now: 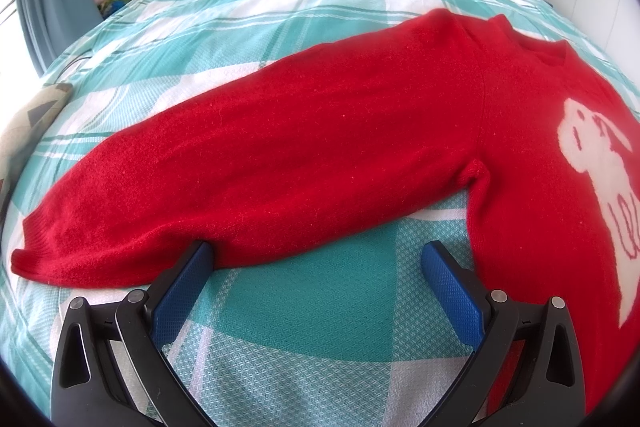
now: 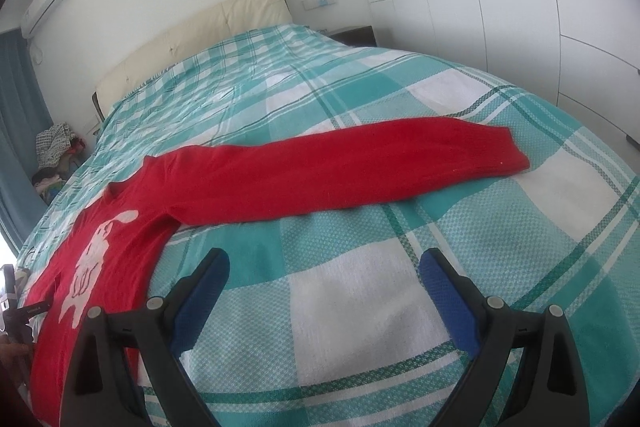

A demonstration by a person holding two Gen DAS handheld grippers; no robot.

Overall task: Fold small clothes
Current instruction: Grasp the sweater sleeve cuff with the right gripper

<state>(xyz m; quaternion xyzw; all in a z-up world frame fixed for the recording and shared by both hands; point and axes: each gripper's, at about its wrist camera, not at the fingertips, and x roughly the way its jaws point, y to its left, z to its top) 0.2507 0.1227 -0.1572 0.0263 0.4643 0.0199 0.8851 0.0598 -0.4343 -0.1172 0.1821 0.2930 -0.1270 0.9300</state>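
Sweater point(image 1: 340, 147), red, flat on checked bed point(image 1: 280, 307), sleeves outstretched. Left gripper point(image 1: 318, 267): fingers spread, left fingertip touching sleeve's lower edge. Right gripper point(image 2: 324, 275): fingers spread, empty, sleeve beyond fingertips.

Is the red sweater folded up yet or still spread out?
Spread out. The red sweater lies flat on the checked bedspread, with both sleeves stretched straight out sideways.
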